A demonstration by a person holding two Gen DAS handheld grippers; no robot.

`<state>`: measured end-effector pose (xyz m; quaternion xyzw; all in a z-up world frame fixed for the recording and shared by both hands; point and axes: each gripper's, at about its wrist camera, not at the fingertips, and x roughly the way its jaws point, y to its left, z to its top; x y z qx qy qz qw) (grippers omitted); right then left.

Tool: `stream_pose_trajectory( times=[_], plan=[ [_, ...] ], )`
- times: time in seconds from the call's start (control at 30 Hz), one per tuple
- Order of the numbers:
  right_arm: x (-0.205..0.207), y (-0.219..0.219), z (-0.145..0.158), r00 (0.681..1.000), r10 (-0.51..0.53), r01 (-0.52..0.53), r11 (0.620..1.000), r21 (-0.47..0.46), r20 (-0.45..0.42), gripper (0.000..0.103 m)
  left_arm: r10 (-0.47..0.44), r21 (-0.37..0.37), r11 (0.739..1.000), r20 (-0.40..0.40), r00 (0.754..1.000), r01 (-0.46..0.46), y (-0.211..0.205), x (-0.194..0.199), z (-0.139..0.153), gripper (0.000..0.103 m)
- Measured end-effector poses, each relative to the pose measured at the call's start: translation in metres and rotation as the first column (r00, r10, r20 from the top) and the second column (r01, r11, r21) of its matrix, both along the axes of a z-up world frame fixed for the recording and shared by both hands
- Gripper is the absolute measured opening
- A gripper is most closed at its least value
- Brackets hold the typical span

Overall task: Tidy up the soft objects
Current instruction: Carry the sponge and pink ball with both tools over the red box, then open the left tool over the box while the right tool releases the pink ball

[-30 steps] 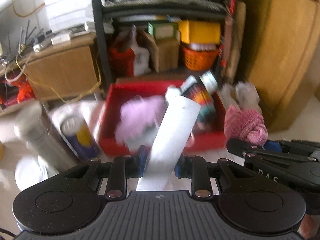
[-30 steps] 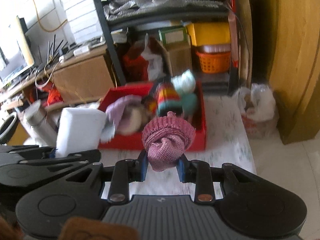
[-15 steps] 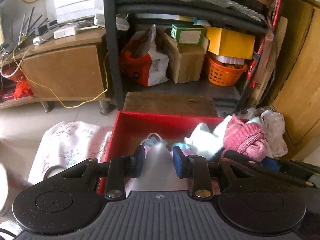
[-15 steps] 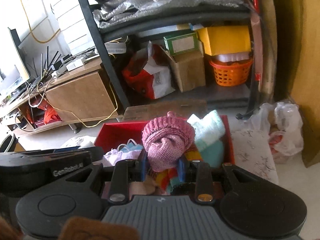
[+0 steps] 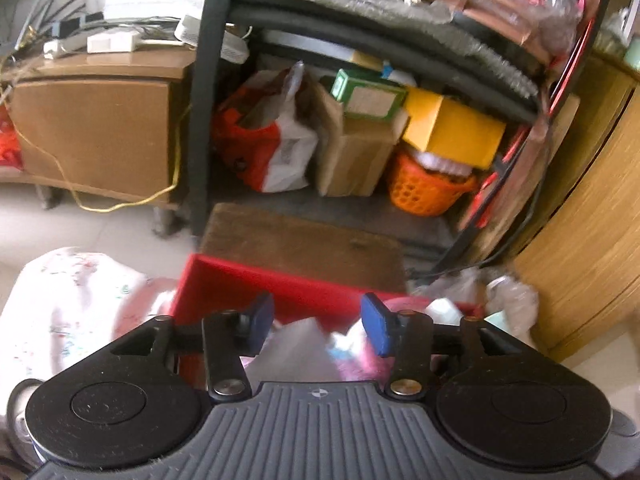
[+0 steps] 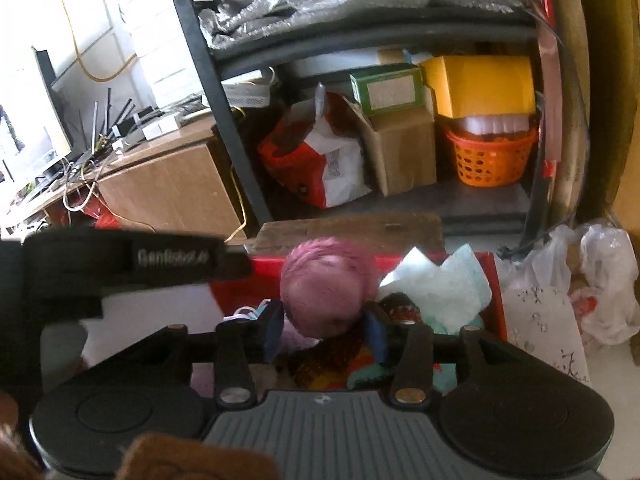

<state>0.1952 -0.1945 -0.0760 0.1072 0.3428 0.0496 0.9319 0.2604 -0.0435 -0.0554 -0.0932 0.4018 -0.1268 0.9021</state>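
Dropping soft things into the red box (image 6: 494, 276) is what I am doing right now. My left gripper (image 5: 318, 326) is opening over the box, and its blue pads are standing wide apart. A white soft piece (image 5: 294, 346) is lying below and between them, and nothing is pressing on it, so I am letting it go. It looks smooth and flat, but it is blurry and I cannot tell just what it is.

My right gripper (image 6: 324, 330) is opening too. The pink knit hat (image 6: 326, 284) is sitting between its pads, round like a ball and fuzzy. The pads are right at its sides, but I think they are no longer squeezing it.

The box is already holding a lot. A pale green cloth (image 6: 444, 280) is sticking up by the box's right wall, crumpled and pointy. A stripy knit thing (image 6: 340, 360) with orange, yellow and green is lying under my right gripper. Something light purple (image 6: 244, 314) is peeking out near the left side.

I think the job is nearly done. The hat and the white piece are landing in the box. I cannot see any other soft things waiting outside it.
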Motion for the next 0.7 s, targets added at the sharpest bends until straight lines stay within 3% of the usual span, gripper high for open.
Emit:
stream_pose_trajectory(
  times=[0.33, 0.7],
  plan=[
    [-0.012, -0.005, 0.017, 1.000, -0.003, 0.003, 1.000, 0.000, 0.029, 0.017, 0.019, -0.087, 0.996, -0.020, 1.000, -0.021, 0.018, -0.005, 0.015, 0.052],
    [-0.047, -0.024, 0.042, 0.999, -0.033, 0.033, 0.999, -0.006, 0.027, 0.017, 0.005, 0.031, 0.999, 0.027, 1.000, -0.006, 0.012, -0.042, 0.045, 0.054]
  ],
)
